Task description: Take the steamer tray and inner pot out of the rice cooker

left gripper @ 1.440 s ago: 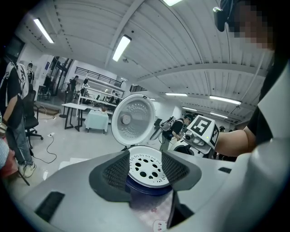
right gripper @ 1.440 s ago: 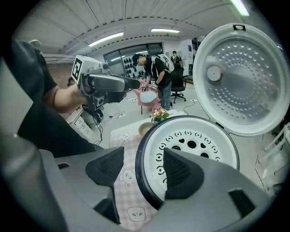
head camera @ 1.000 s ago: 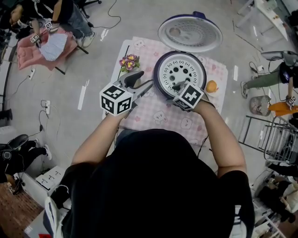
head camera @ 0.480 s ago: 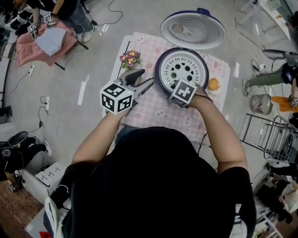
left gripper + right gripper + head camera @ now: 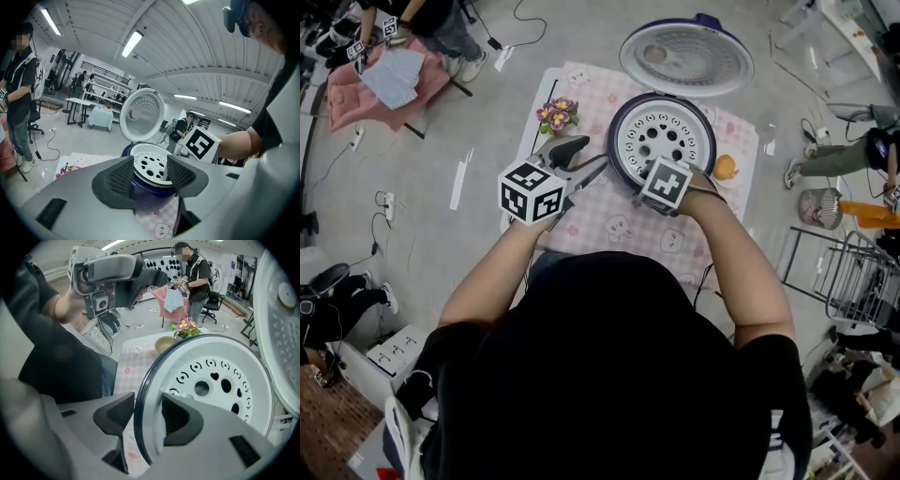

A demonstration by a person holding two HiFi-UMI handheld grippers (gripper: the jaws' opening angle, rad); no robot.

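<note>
Nearest me, at the front rim of the rice cooker (image 5: 613, 150), my right gripper (image 5: 149, 414) points steeply down and straddles the edge. One jaw hangs outside the dark rim and the other sits inside against the white steamer tray (image 5: 662, 139). Its jaws have just been closing, but a gap shows at the outer pad, so nothing is pinched yet. My left gripper (image 5: 149, 174), left of the cooker, is spread wide and empty, aimed at its side. The tray sits in the cooker's mouth; the inner pot is hidden, presumably beneath it. Behind the cooker the lid (image 5: 686, 58) stands thrown open. I judge this the first step, taking the tray. Next I need the pads on the tray's lip alone, then a firm close and a straight lift.
</note>
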